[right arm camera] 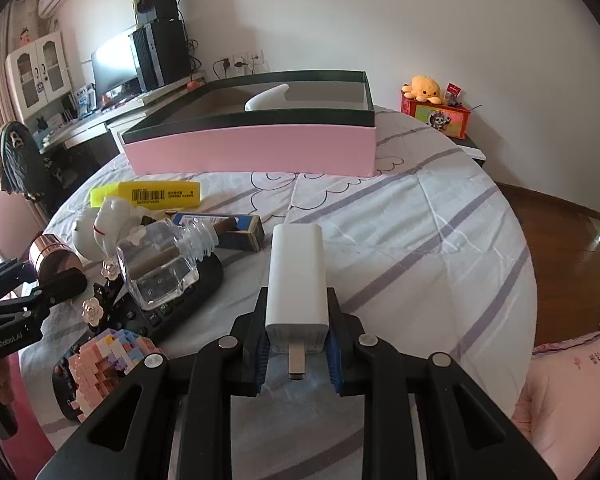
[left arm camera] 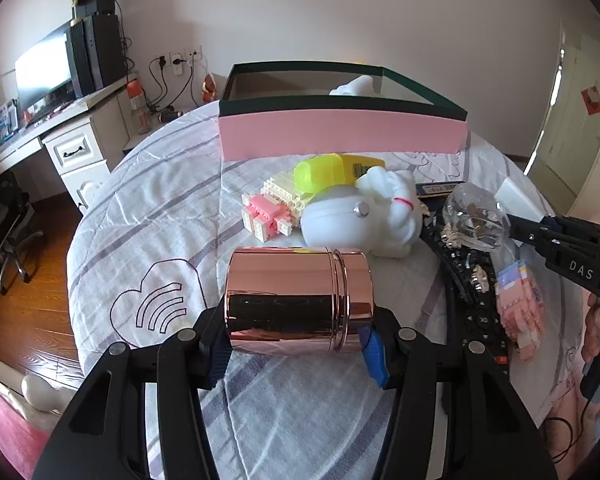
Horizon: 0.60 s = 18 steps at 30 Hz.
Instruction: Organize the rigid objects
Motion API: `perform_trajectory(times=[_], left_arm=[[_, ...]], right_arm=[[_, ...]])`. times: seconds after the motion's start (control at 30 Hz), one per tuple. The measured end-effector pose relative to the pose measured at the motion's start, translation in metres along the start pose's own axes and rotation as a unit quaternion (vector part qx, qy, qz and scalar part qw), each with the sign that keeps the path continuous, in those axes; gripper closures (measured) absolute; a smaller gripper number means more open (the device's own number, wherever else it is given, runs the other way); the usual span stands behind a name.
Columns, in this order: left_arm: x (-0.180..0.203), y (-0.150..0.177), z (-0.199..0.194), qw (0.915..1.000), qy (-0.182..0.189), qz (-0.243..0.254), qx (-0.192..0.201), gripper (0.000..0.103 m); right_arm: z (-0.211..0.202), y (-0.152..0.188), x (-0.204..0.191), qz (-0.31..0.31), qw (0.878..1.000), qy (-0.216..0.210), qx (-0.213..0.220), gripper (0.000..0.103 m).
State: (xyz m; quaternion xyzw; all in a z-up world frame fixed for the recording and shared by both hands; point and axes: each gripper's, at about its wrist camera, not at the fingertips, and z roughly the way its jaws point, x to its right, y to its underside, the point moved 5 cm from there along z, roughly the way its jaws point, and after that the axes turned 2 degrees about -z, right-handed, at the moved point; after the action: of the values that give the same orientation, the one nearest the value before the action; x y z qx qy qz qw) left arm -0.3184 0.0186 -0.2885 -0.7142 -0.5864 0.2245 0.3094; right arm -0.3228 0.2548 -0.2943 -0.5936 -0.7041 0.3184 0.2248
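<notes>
My left gripper (left arm camera: 296, 344) is shut on a shiny rose-gold tin (left arm camera: 298, 302) that lies on its side just above the bed sheet. A white charger block (right arm camera: 296, 280) with metal prongs sits between the pads of my right gripper (right arm camera: 298, 350), which is shut on it. The right gripper also shows at the right edge of the left wrist view (left arm camera: 518, 226), the white charger (left arm camera: 518, 200) at its tip. The pink box with a dark green rim (left arm camera: 340, 136) (right arm camera: 252, 148) stands open at the back, a white object inside it.
On the sheet lie a white astronaut figure (left arm camera: 360, 220), a pink and cream brick model (left arm camera: 272, 208), a yellow box (right arm camera: 152, 194), a clear glass bottle (right arm camera: 160, 264), a black keyboard (left arm camera: 476, 296), a pastel brick model (right arm camera: 108, 364) and a dark blue box (right arm camera: 228, 230).
</notes>
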Motion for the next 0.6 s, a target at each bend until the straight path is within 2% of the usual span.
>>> perform_trajectory(times=[0.13, 0.2, 0.6], left_arm=[[0.003, -0.011, -0.014, 0.9998, -0.001, 0.001, 0.020, 0.049], [0.005, -0.018, -0.021, 0.9995, 0.001, 0.004, 0.030, 0.049], [0.004, -0.084, -0.084, 0.9903, -0.023, 0.007, 0.137, 0.049]], right_arm=[[-0.010, -0.005, -0.005, -0.004, 1.000, -0.006, 0.011, 0.080], [-0.021, -0.013, -0.008, -0.006, 1.000, -0.006, 0.030, 0.080], [-0.082, -0.064, -0.028, -0.038, 0.993, -0.009, 0.109, 0.080]])
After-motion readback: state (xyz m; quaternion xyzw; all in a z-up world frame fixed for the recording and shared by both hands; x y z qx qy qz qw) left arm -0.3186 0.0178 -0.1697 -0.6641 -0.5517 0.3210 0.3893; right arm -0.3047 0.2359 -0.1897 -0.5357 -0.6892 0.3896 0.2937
